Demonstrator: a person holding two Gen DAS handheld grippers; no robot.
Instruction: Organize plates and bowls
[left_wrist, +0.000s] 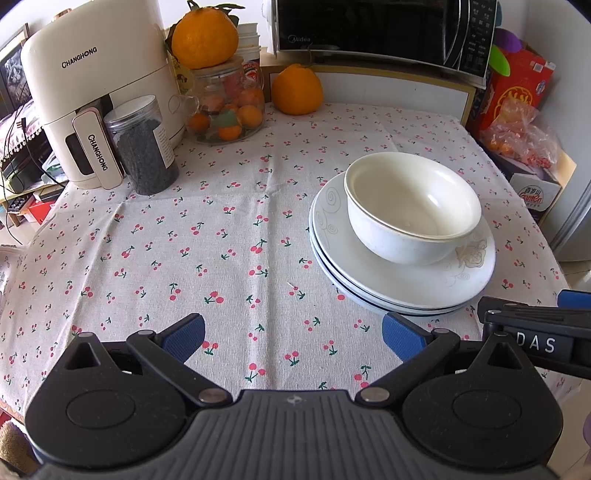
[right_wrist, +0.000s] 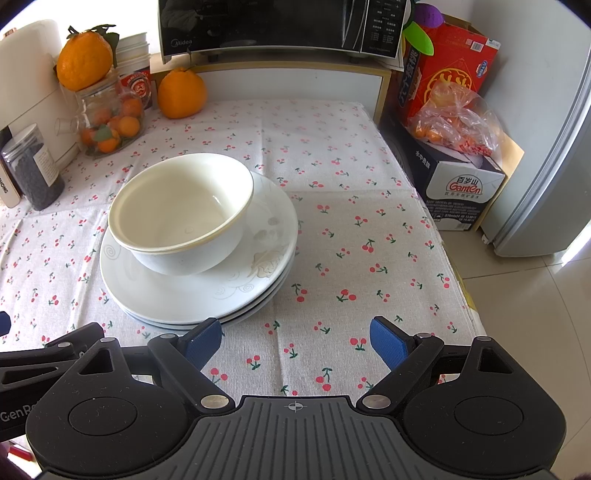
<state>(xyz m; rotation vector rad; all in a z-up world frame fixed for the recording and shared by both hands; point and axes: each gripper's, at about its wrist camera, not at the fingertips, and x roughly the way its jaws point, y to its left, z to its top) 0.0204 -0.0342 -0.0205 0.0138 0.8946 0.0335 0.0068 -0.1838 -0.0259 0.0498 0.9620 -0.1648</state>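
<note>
The left gripper (left_wrist: 293, 338) is held wide apart over the cherry-print tablecloth (left_wrist: 184, 240), nothing between its pads. The right gripper (right_wrist: 295, 341) is likewise spread wide and empty. At its eleven o'clock, nested bowls (right_wrist: 181, 214) are stacked on the plates (right_wrist: 192, 295).
</note>
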